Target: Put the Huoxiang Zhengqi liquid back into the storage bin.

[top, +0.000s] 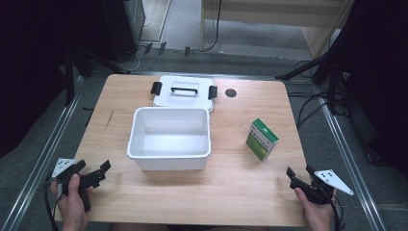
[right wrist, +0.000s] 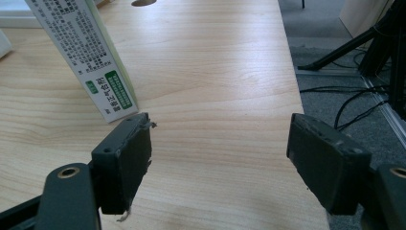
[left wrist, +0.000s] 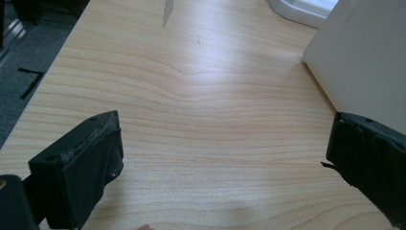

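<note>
Wooden table (top: pixel 231 187): light grain, taking up the middle of the high view; dark floor and stands around it.
White tub (top: pixel 169 138): open and empty, at the centre of the high view; its plain side shows at the right edge of the left gripper view (left wrist: pixel 364 62).
White lid (top: pixel 183 91): flat on the table just above the tub, with a black handle and black clips at both ends.
Green and white box (top: pixel 261 139): upright, right of centre in the high view, well apart from the tub; upper left of the right gripper view (right wrist: pixel 84 52), printed side facing the camera.
Left gripper (top: pixel 91 175): lower left of the high view, held in a hand, near the tub; fingers (left wrist: pixel 84 167) spread wide over bare wood, nothing between them.
Right gripper (top: pixel 298 179): lower right of the high view, held in a hand, below the box; fingers (right wrist: pixel 127 158) spread, nothing between them, the box just beyond the left one.
</note>
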`<state>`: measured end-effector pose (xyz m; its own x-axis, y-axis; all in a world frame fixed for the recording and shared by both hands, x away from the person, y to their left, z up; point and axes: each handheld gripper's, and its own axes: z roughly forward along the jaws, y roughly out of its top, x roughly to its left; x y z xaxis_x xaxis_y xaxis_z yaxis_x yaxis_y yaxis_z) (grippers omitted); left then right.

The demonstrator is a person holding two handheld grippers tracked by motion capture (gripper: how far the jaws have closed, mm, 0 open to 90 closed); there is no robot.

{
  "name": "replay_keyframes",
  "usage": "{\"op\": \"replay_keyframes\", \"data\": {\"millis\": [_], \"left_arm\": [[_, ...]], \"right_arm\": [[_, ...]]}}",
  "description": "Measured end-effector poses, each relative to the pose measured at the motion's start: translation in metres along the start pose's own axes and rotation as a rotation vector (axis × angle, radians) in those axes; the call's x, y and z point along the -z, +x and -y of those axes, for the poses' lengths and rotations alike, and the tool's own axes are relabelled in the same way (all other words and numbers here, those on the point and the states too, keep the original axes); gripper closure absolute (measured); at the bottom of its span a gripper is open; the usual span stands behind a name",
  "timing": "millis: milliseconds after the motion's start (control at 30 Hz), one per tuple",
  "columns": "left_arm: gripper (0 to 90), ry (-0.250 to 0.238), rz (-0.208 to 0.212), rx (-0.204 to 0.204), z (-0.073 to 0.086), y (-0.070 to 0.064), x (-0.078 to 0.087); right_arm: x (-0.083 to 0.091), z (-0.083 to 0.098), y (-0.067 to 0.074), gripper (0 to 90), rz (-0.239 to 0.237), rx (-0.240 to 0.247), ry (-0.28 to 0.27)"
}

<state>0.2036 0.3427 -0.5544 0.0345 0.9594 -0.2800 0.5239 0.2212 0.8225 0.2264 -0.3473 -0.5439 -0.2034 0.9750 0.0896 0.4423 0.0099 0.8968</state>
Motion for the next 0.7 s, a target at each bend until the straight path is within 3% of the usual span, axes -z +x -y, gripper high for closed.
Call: {"op": "replay_keyframes", "data": {"millis": [167, 233, 300, 533, 700], "left_arm": [[0.0, -0.001, -0.006, -0.007, 0.000, -0.001, 0.000], [0.0, 0.000, -0.005, -0.011, 0.000, -0.001, 0.000], [0.0, -0.001, -0.005, -0.010, 0.000, -0.001, 0.000], [0.0, -0.002, 0.000, -0.004, 0.000, -0.001, 0.000], [0.0, -0.002, 0.000, -0.002, 0.000, 0.000, 0.000]], "right_arm": [[0.001, 0.000, 0.000, 24.1, 0.005, 0.003, -0.010], [0.004, -0.002, -0.002, 24.6, -0.004, -0.032, -0.021], [0.006, -0.005, -0.002, 24.2, -0.018, -0.031, -0.017], [0.010, -0.026, 0.011, 23.4, -0.026, 0.084, 0.057], [0.010, -0.040, 0.018, 22.4, -0.023, 0.125, 0.105]]}}
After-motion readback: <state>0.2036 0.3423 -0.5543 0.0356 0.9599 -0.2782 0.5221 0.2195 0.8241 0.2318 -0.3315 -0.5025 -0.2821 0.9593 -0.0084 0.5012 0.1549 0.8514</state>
